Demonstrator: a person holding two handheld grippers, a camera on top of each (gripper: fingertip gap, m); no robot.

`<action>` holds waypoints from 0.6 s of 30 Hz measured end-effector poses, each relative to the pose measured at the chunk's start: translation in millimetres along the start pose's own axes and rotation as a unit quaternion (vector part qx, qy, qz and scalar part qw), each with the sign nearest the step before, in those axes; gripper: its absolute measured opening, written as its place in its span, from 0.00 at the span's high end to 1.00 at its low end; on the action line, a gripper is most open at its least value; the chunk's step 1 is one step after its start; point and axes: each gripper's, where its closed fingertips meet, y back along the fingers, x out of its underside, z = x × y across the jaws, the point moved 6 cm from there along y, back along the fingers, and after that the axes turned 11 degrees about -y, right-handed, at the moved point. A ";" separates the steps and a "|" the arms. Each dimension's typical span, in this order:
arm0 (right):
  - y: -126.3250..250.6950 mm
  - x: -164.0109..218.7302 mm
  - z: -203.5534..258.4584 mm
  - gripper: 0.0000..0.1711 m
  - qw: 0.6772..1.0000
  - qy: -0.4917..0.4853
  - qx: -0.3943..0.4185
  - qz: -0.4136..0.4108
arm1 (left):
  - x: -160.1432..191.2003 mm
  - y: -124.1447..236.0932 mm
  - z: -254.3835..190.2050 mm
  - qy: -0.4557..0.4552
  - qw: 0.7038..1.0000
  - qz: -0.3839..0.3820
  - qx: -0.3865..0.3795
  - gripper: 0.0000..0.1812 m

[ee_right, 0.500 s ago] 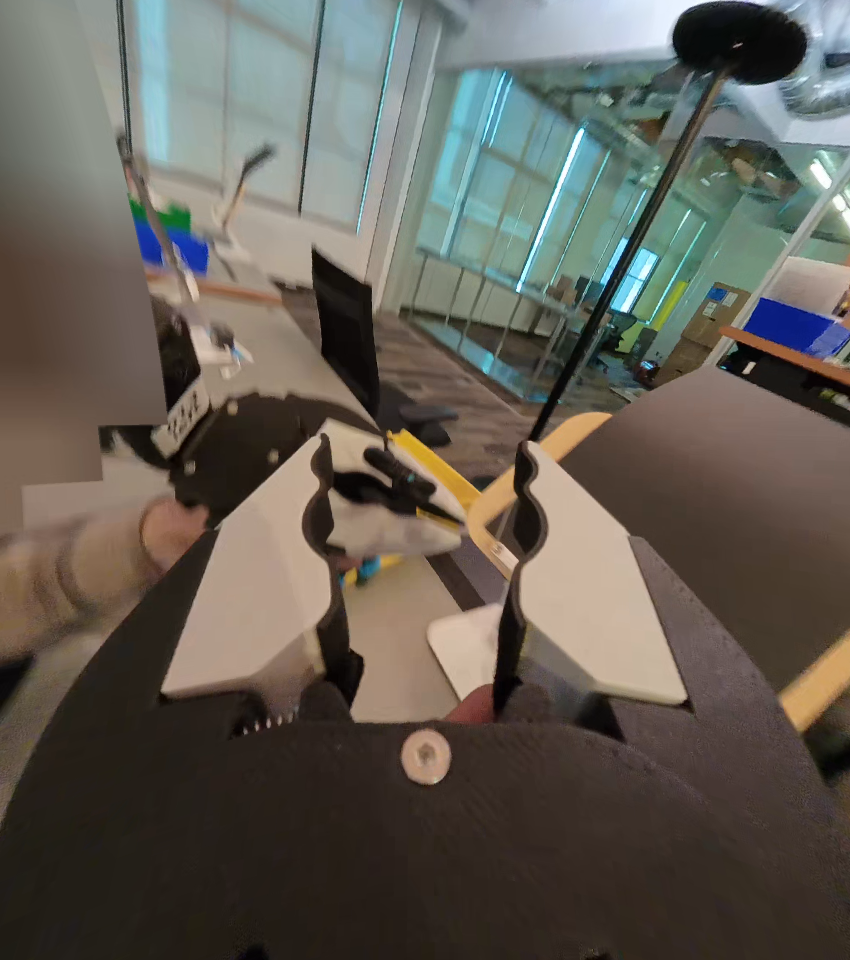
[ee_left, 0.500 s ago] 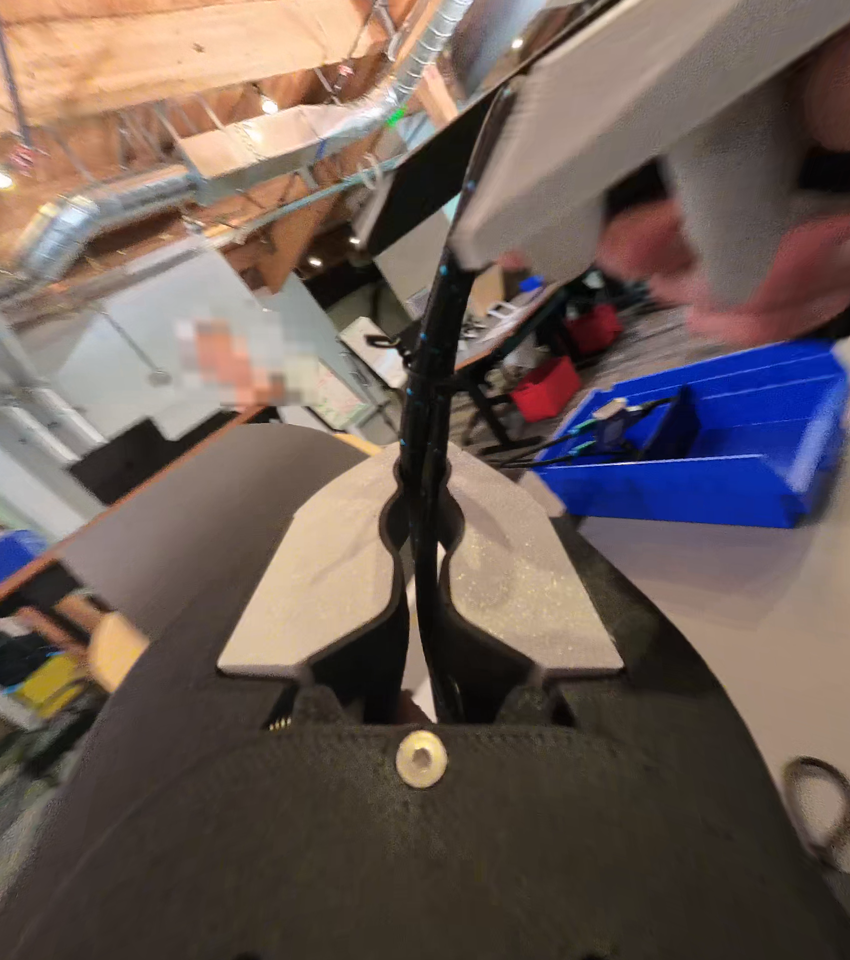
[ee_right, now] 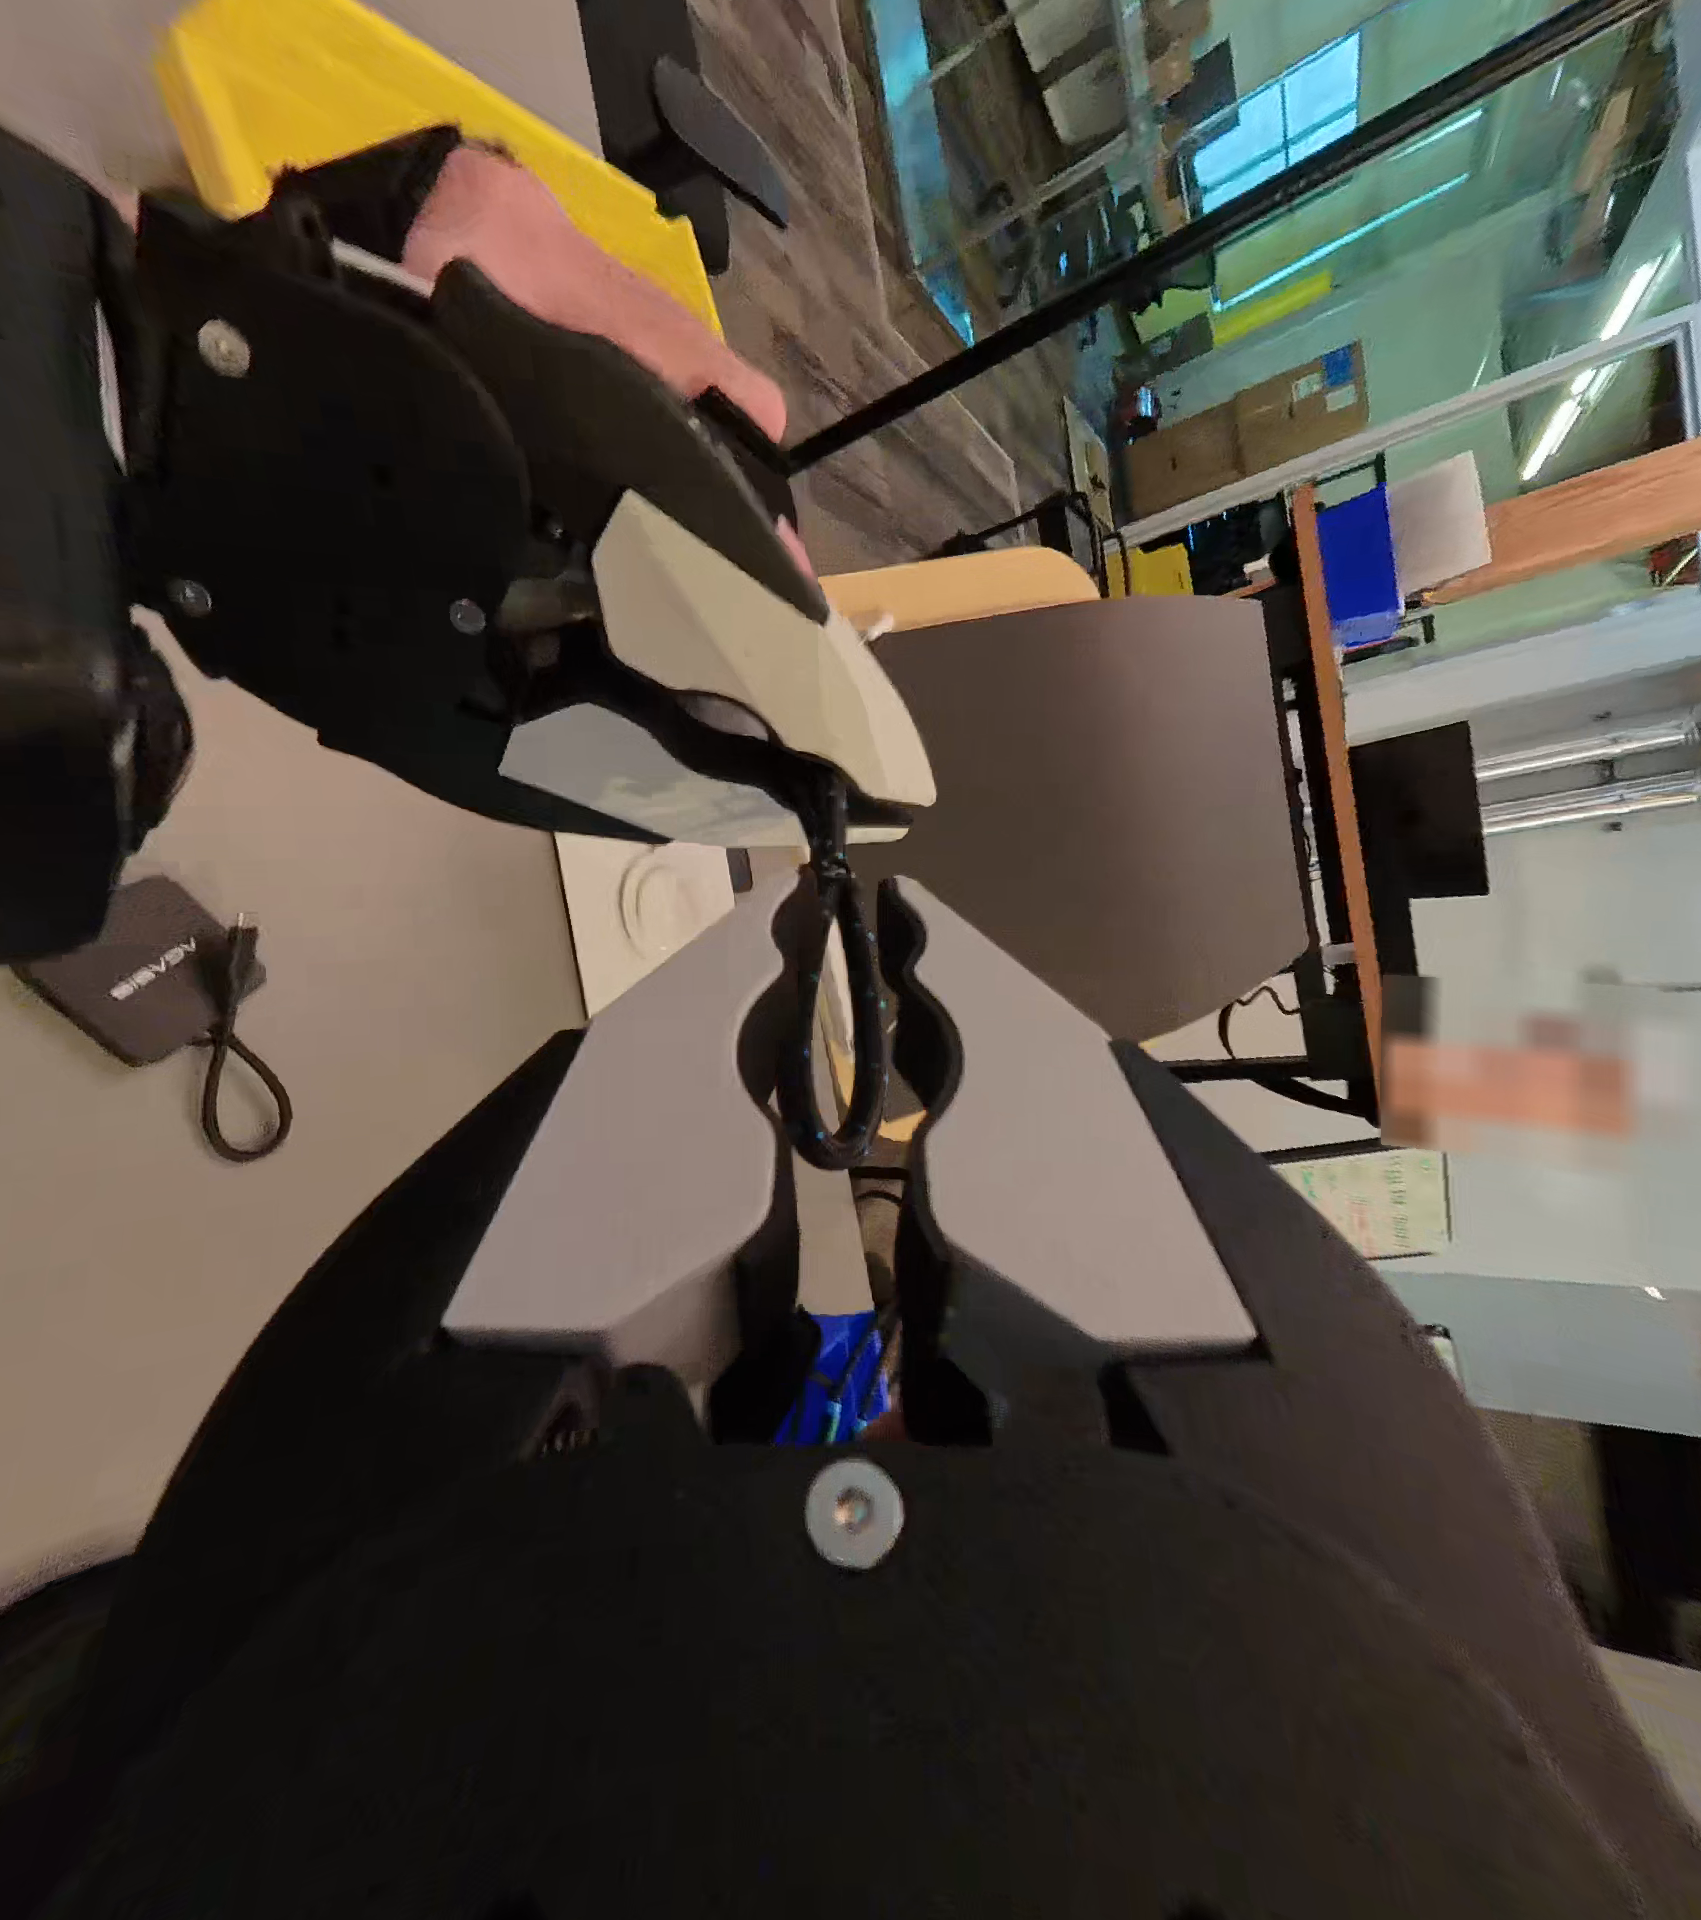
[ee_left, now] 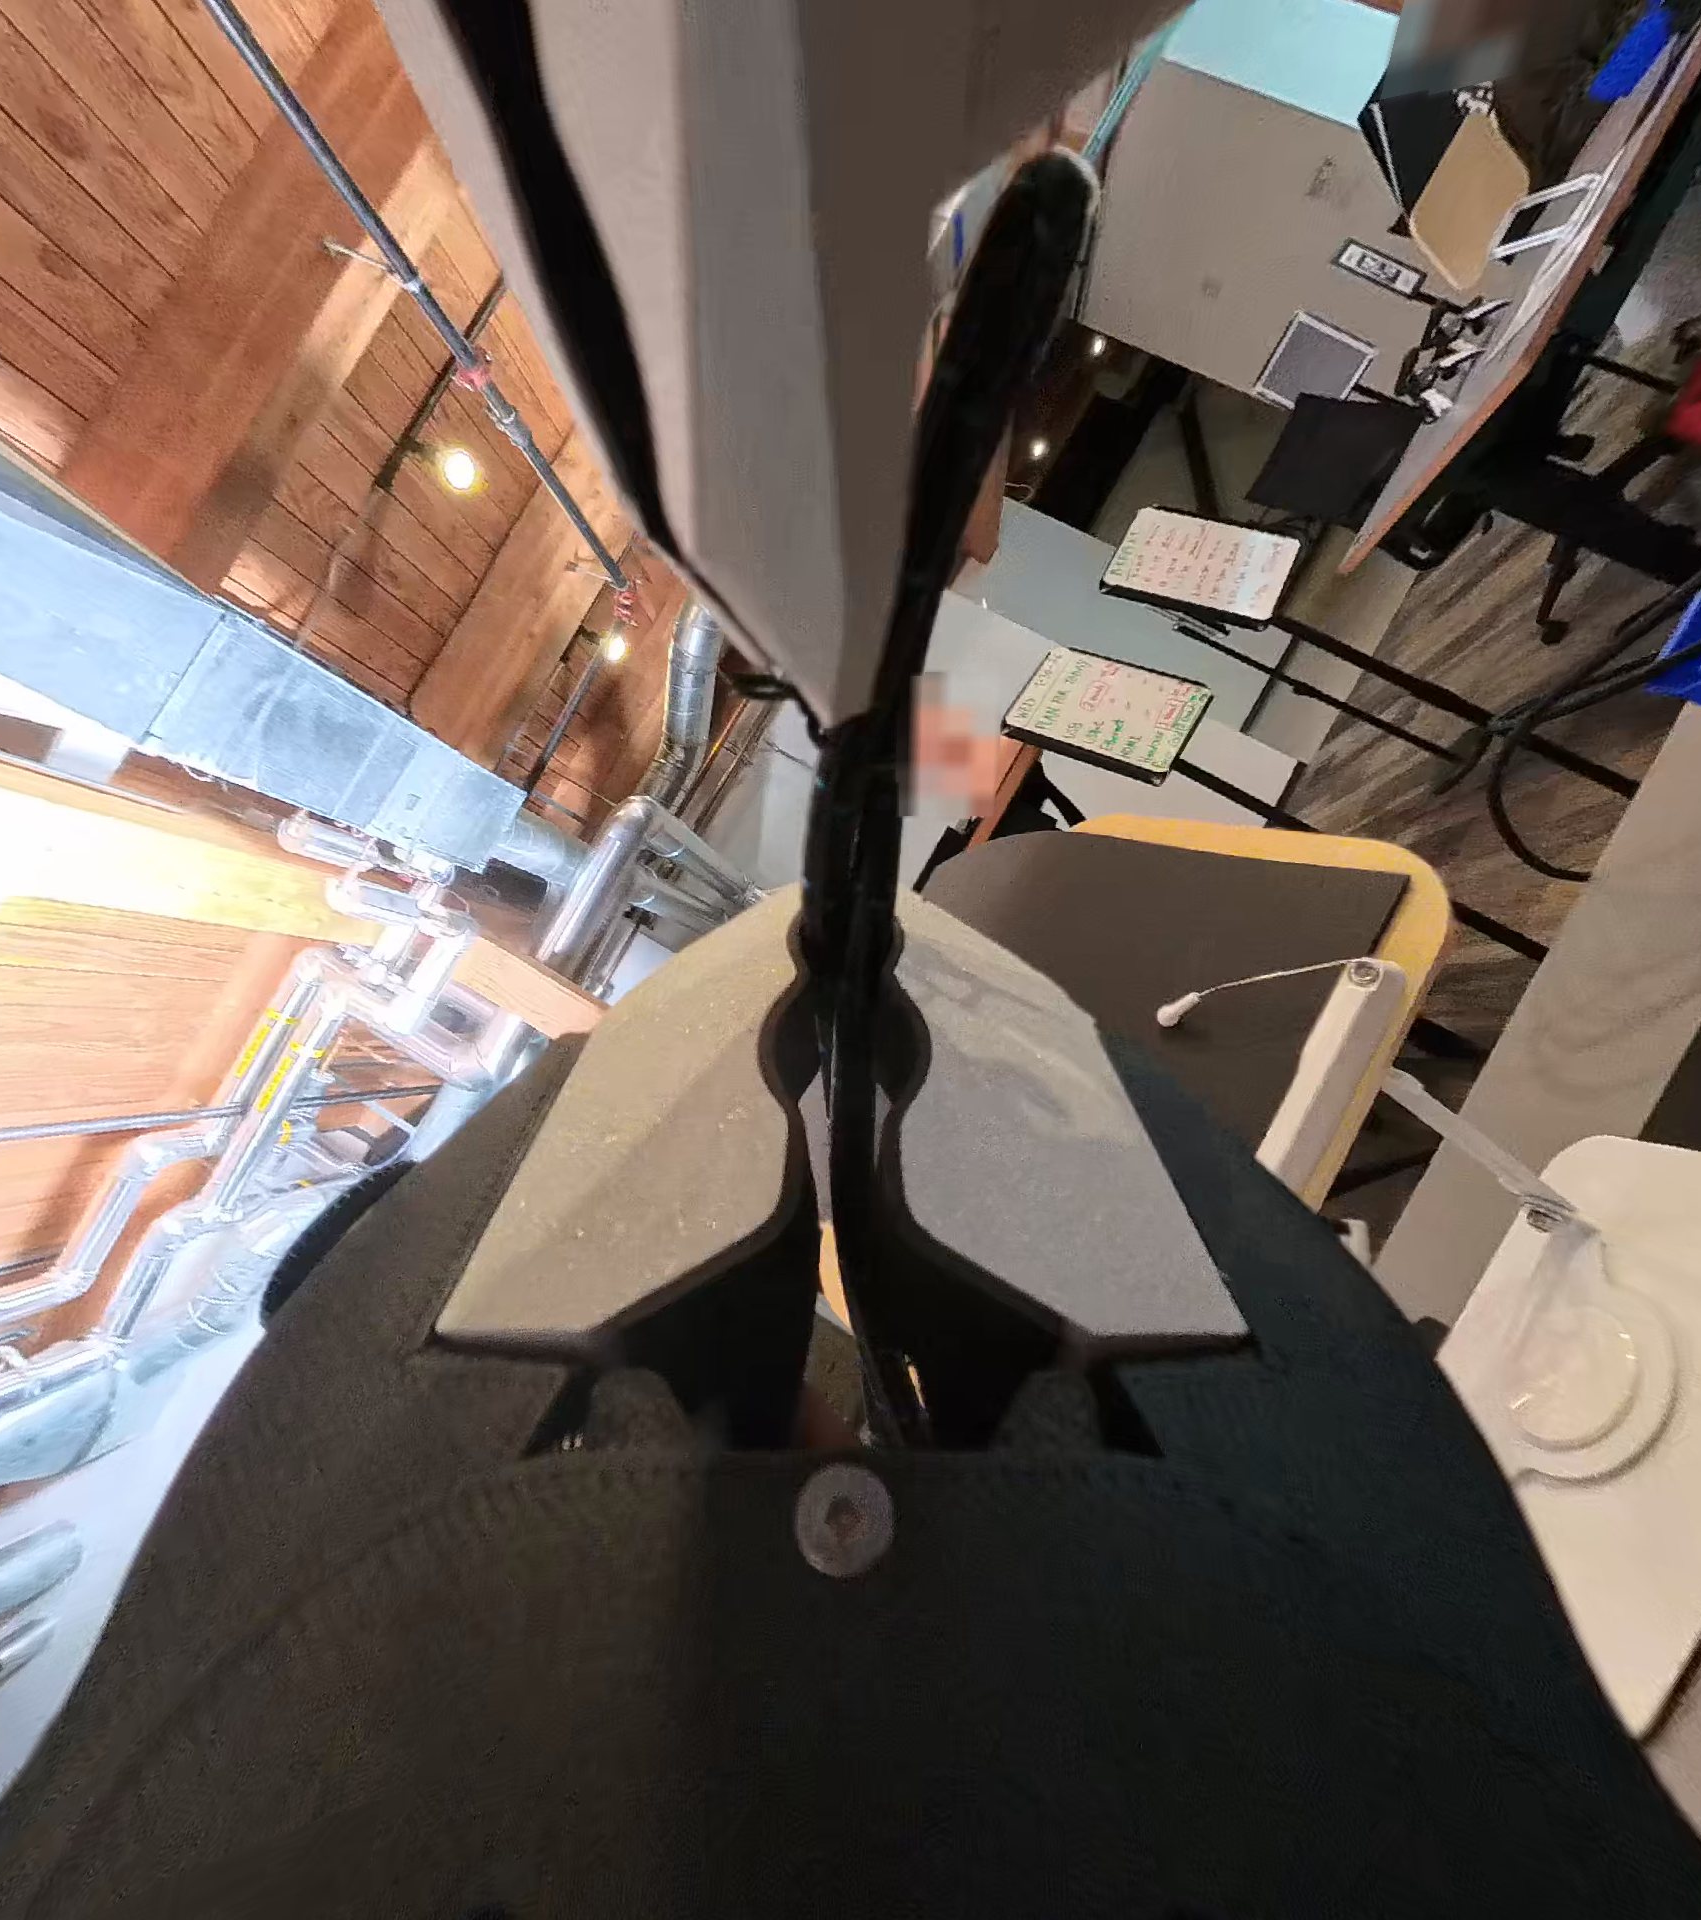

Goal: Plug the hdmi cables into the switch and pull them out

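Currently, both of my grippers are off the table and meet on one doubled black cable.

Left gripper (ee_left: 851, 997): pressed together on the cable (ee_left: 856, 1039), which runs up out of my tips as two strands side by side.

Right gripper (ee_right: 841, 956): jaws narrowed but not touching; the cable's looped end (ee_right: 838, 1039) hangs in the wavy gap between them. Whether the pads bite the loop I cannot tell.

Gripper relation: in the right wrist view the left gripper's tips sit just above mine, nearly touching, with the cable passing from one to the other.

Switch (ee_right: 145, 966): dark flat box on the table (ee_right: 358, 1143), lower left in the right wrist view, well apart from both grippers. A short lead (ee_right: 238, 1081) curls from its edge.

Plug end: not visible in either view.

Step in hand, as I judge it: sorting the cable between grippers to find a plug to hold.

Method: keep the left pinch firm; close the right on a single strand, not the fold; slide toward the connector; grip the plug body square before heading to the switch.

Risk: pulling on the fold kinks the braid.
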 end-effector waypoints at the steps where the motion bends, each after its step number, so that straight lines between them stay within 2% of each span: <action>1: 0.5 0.2 -0.9 0.95 1.000 -0.005 -0.003 -0.002 | -0.9 0.1 -0.7 -0.001 1.000 -0.001 0.003 0.97; 7: -4.1 7.6 3.5 0.94 0.999 -0.002 -0.031 0.016 | -8.3 1.3 -6.7 -0.021 1.000 -0.016 0.007 0.97; 11: -6.5 11.7 4.1 0.99 0.997 -0.035 -0.061 0.012 | -12.2 2.1 -11.5 -0.025 0.999 -0.030 0.013 0.97; 16: -2.0 14.9 5.2 0.95 0.989 -0.104 -0.102 -0.030 | -13.2 4.6 -9.4 -0.020 0.999 -0.048 0.002 0.97; 18: 0.8 18.2 5.6 0.95 0.988 -0.101 -0.112 -0.042 | -14.7 5.6 -11.1 -0.011 0.998 -0.061 0.011 0.97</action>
